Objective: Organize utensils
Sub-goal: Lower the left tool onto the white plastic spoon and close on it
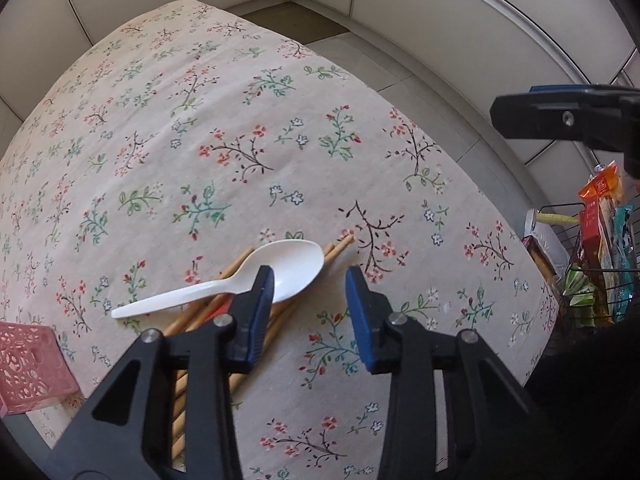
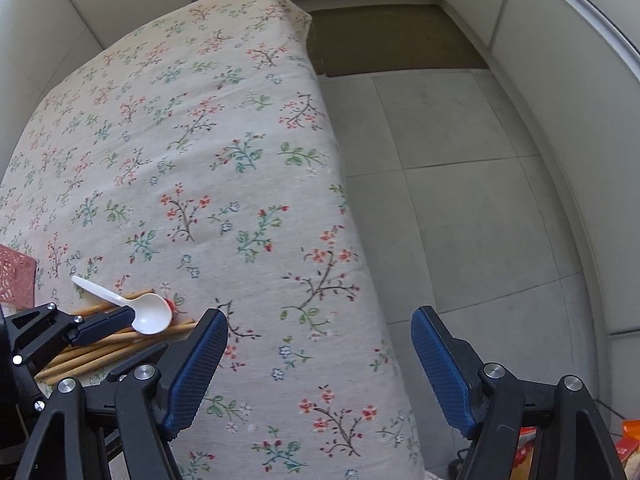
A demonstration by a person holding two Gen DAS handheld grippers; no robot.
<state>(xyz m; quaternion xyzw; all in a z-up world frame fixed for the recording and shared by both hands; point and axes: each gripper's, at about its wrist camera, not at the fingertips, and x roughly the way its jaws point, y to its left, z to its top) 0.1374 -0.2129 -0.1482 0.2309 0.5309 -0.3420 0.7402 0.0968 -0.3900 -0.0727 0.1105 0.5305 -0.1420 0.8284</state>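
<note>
A white plastic spoon (image 1: 224, 284) (image 2: 148, 312) lies across a heap of wooden chopsticks (image 1: 200, 314) (image 2: 100, 356) on the floral tablecloth (image 1: 200, 120). A small red thing (image 2: 170, 303) peeks out from under the spoon's bowl. My left gripper (image 1: 310, 280) hangs just over the bowl, pointing steeply down. Its jaws are partly apart and open, the left pad (image 1: 262, 300) over the bowl's near edge, pressing on nothing. My right gripper (image 2: 320, 314) stands wide open above the table's right edge, to the right of the heap, with nothing between its pads.
A pink lattice basket (image 1: 28, 364) (image 2: 16, 276) sits at the table's near left. A wire rack of snack packets (image 1: 600, 260) stands off the table's right side. Grey floor tiles (image 2: 460, 200) and white walls lie beyond.
</note>
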